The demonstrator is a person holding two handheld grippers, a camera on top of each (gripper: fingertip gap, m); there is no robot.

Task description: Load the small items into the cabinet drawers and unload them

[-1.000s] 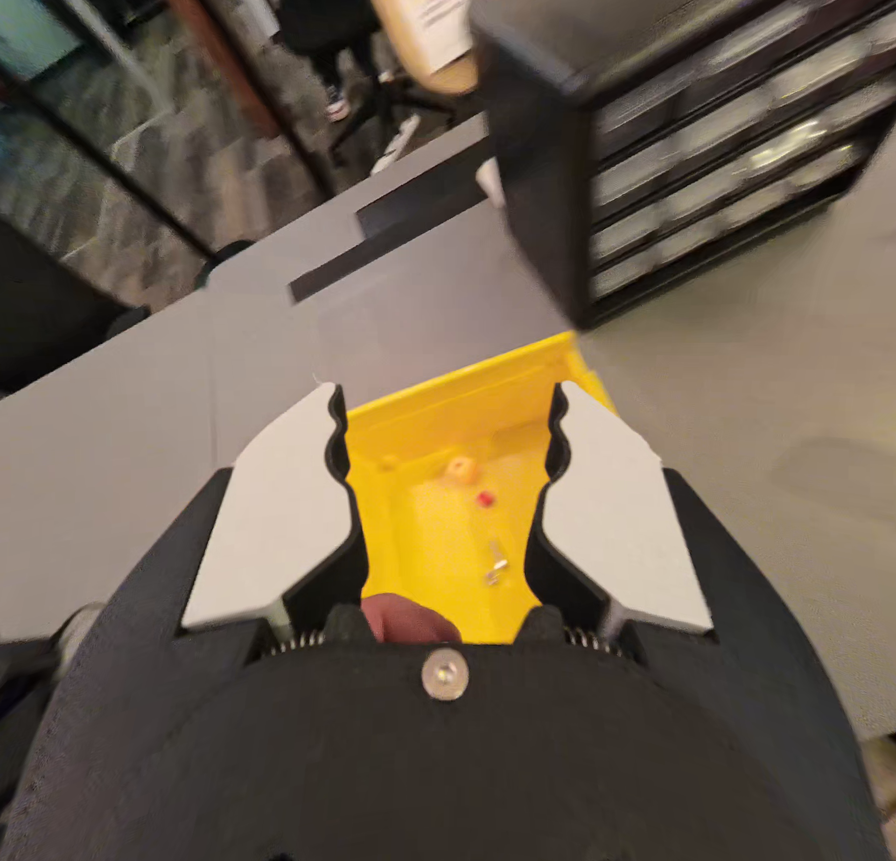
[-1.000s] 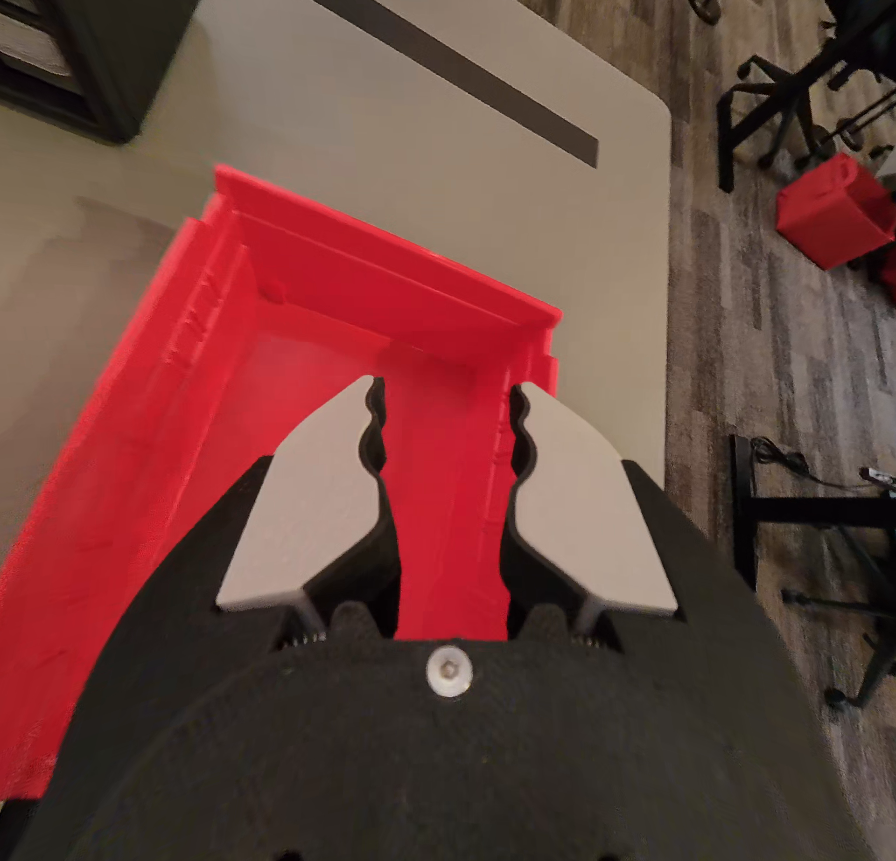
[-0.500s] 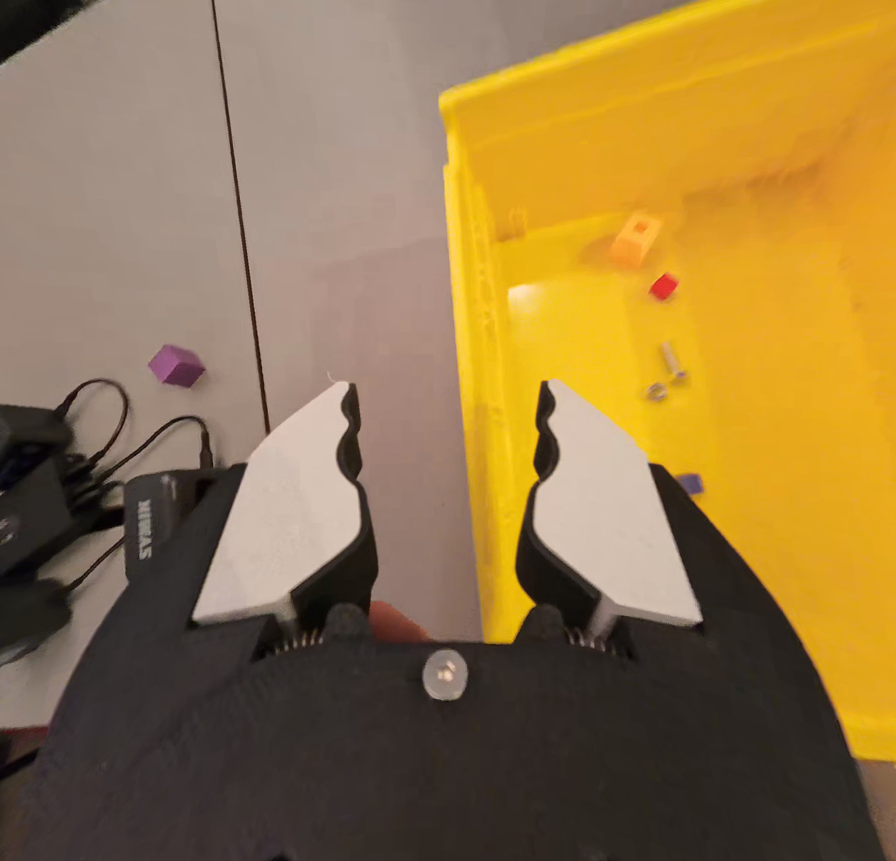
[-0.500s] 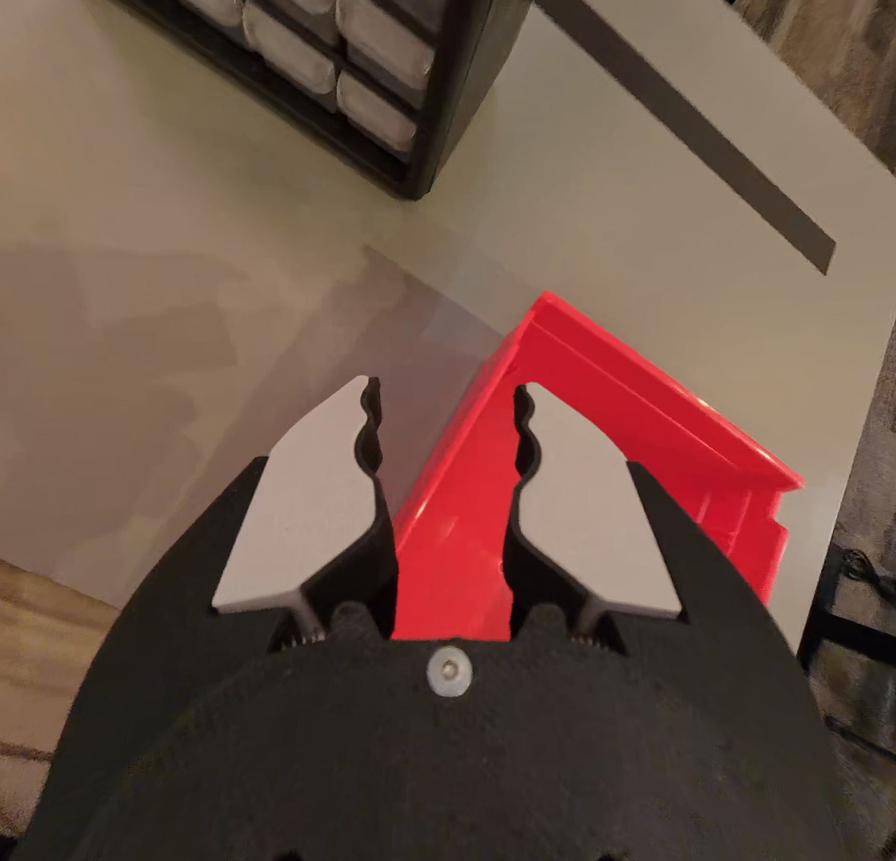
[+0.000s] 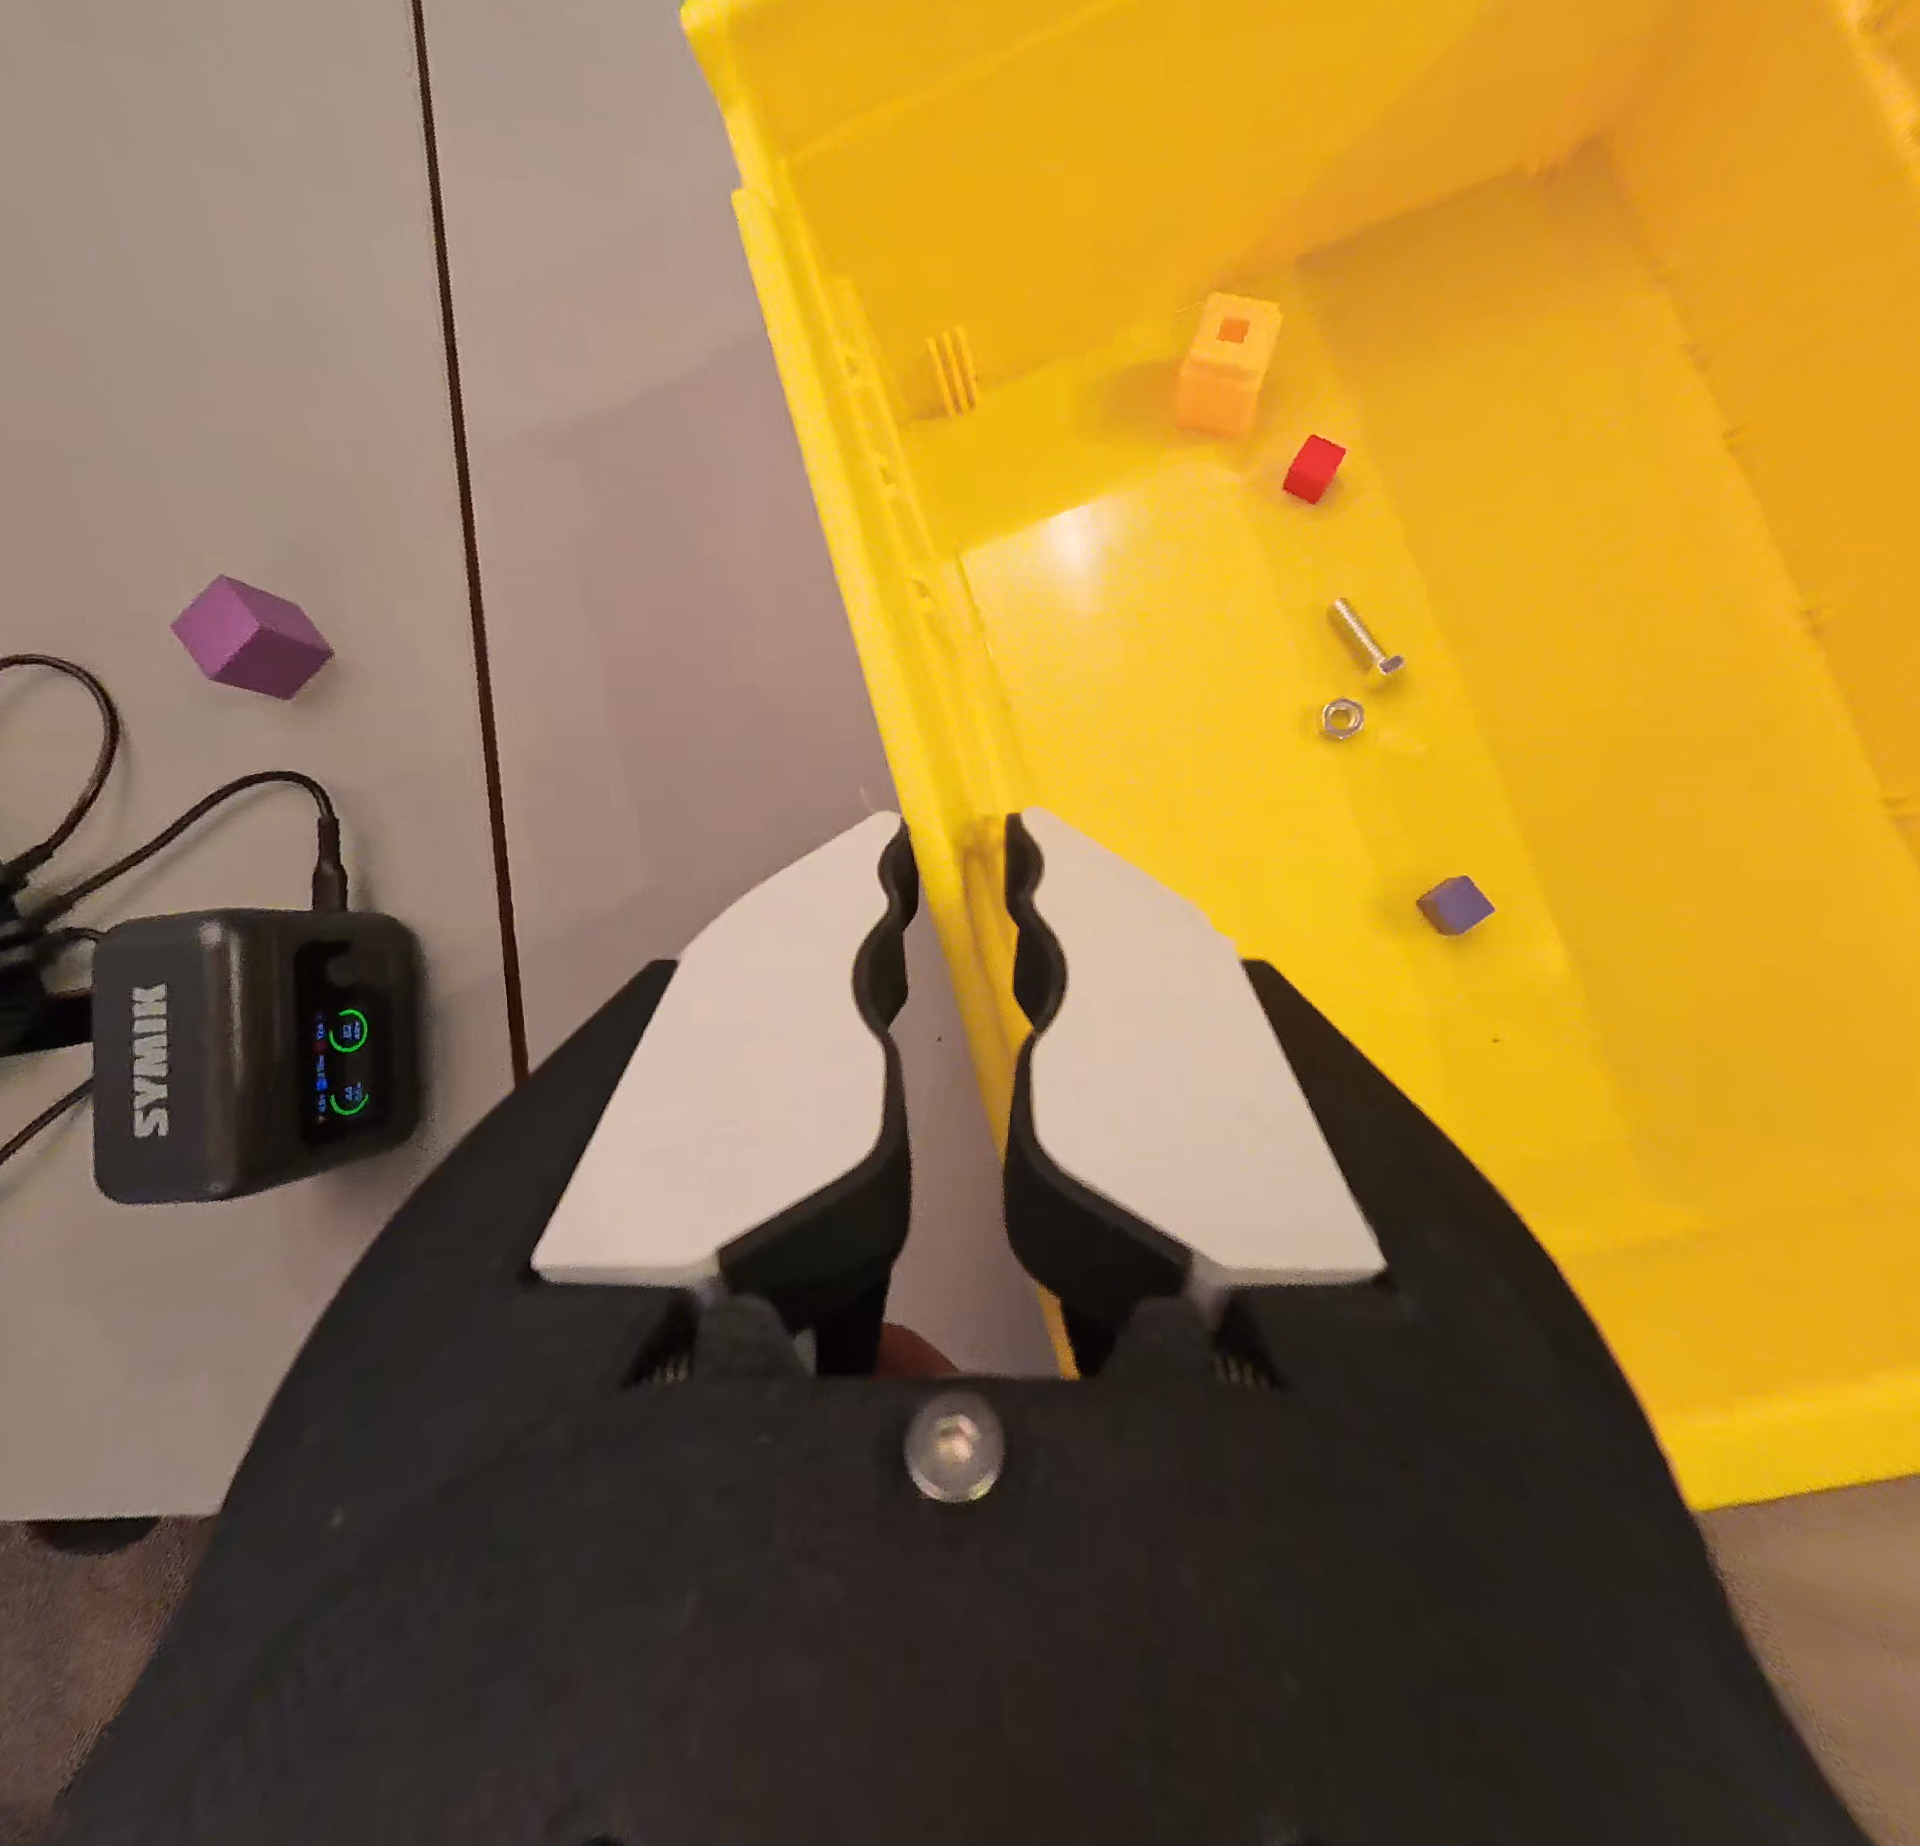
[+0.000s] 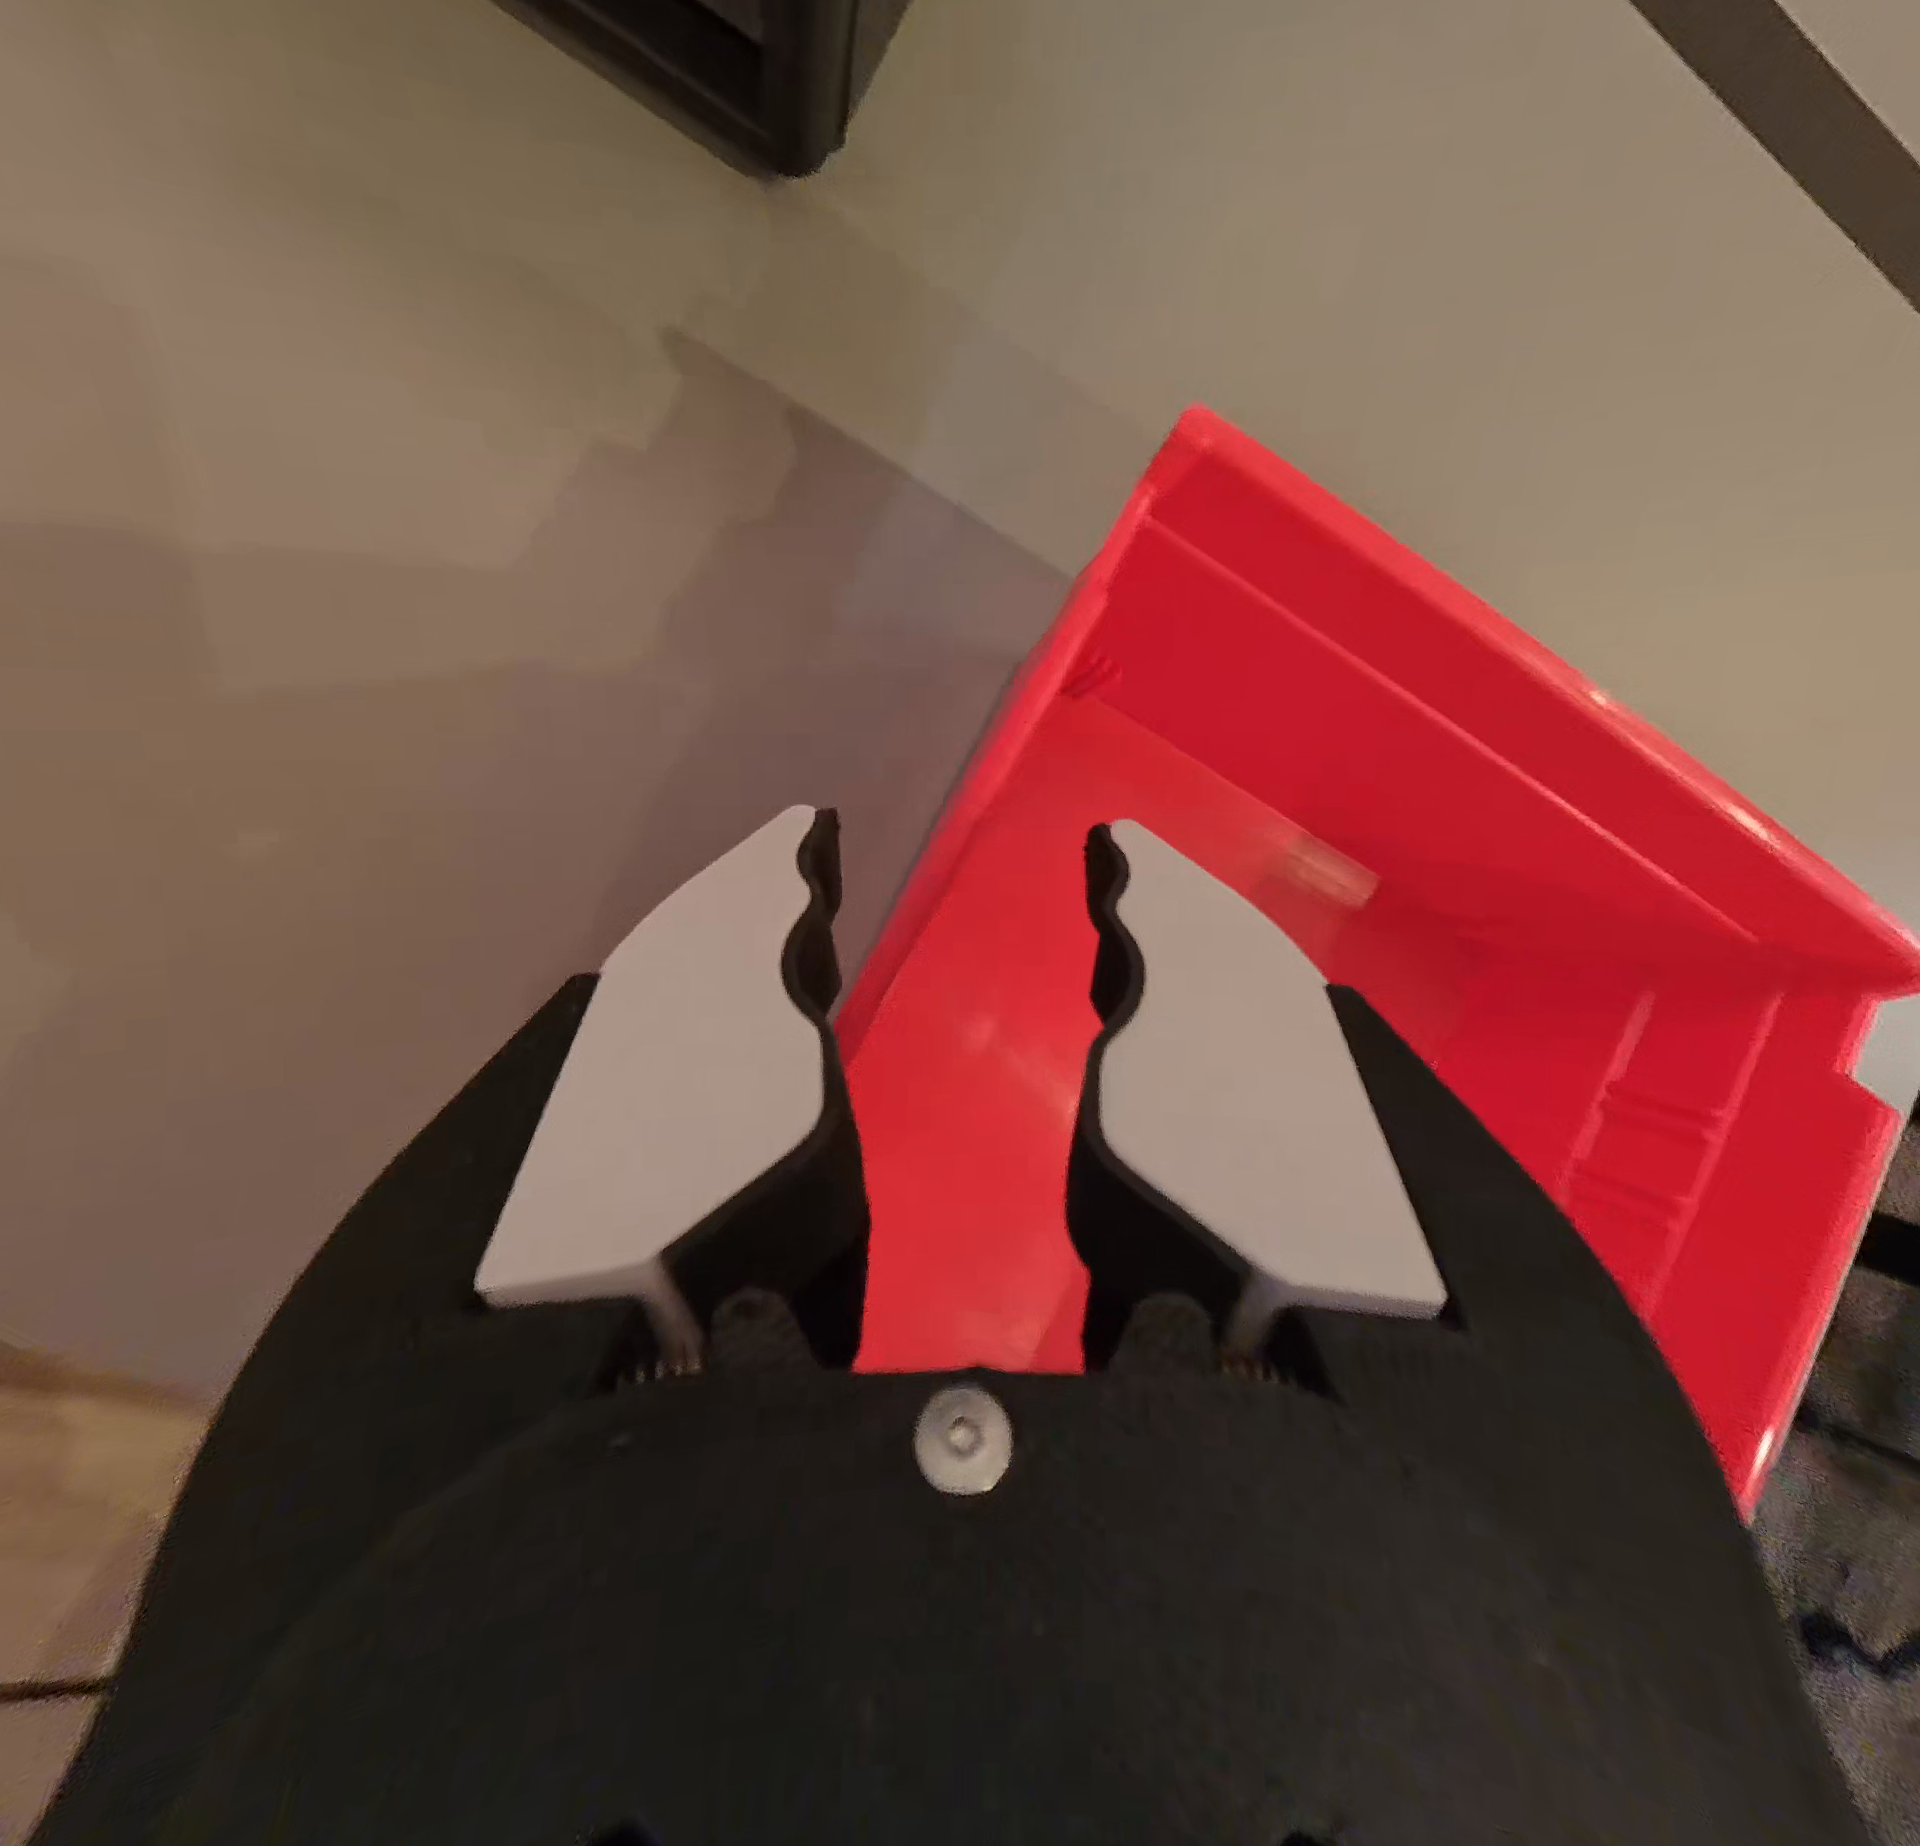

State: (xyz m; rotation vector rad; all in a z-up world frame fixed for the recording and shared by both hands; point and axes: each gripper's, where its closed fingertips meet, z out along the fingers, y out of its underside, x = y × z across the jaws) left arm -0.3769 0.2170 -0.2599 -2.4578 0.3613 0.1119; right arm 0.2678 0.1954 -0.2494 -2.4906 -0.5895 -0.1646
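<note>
In the left wrist view, my left gripper (image 5: 956, 830) is shut on the left wall of the yellow bin (image 5: 1143, 134), one finger inside and one outside. On the bin's floor lie an orange cube with a hole (image 5: 1226, 368), a small red cube (image 5: 1313, 467), a screw (image 5: 1363, 636), a nut (image 5: 1340, 718) and a small blue cube (image 5: 1455, 905). In the right wrist view, my right gripper (image 6: 956, 830) is open and empty above the near left wall of the red bin (image 6: 1455, 716). A corner of the black drawer cabinet (image 6: 790, 40) shows at the top.
A purple cube (image 5: 252, 637) lies on the grey table left of the yellow bin. A dark charger box (image 5: 249, 1053) with cables (image 5: 156, 840) sits at the table's near left edge. The red bin stands near the table's right edge, with a dark strip (image 6: 1766, 61) behind it. The gap from one gripper's tips to the other's is roughly 65 cm. The black drawer cabinet (image 6: 790, 40) is closer to my right gripper, around 15 cm from its tips; the left tips are 55 cm off.
My left gripper has closed from wide open onto the yellow bin's left wall. My right gripper has shifted a little left and closer to the red bin and stays open.
</note>
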